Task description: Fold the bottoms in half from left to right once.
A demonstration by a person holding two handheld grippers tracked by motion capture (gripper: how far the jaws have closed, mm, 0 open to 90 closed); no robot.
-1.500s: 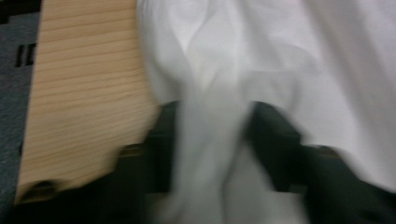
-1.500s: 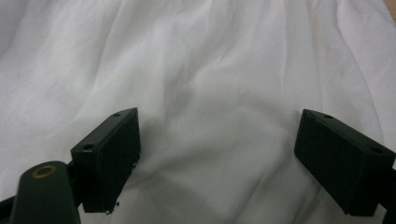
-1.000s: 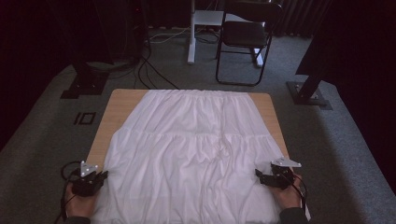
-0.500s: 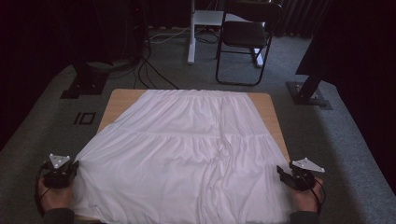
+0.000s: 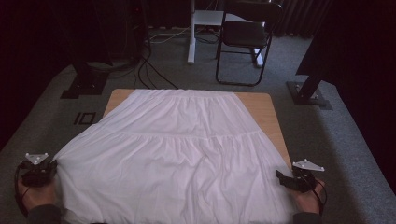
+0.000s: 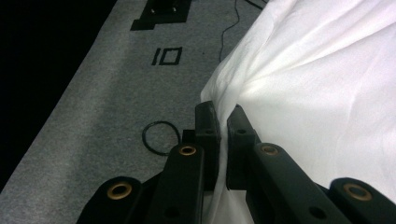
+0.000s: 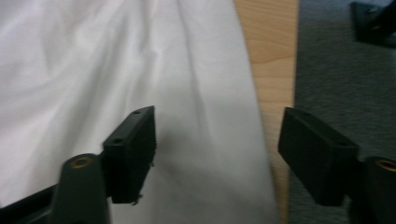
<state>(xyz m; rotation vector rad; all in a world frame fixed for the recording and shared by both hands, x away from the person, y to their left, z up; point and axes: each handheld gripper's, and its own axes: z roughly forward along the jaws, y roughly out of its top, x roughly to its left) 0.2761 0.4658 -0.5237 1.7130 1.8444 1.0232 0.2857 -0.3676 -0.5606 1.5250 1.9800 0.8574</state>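
On the wooden table (image 5: 267,105), white skirt (image 5: 177,154) spread flat, softly creased

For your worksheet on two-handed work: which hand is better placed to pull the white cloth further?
Left. The left gripper is shut on the white cloth; the right gripper is open above it.

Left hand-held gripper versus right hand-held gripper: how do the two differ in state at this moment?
The left hand-held gripper has its jaws shut on the edge of the white cloth, while the right hand-held gripper has its jaws wide apart, having just been opening, with cloth below but none pinched. The left pulls its corner out past the wooden table; the right is by the table's edge. Both are black and sit at the cloth's near corners.
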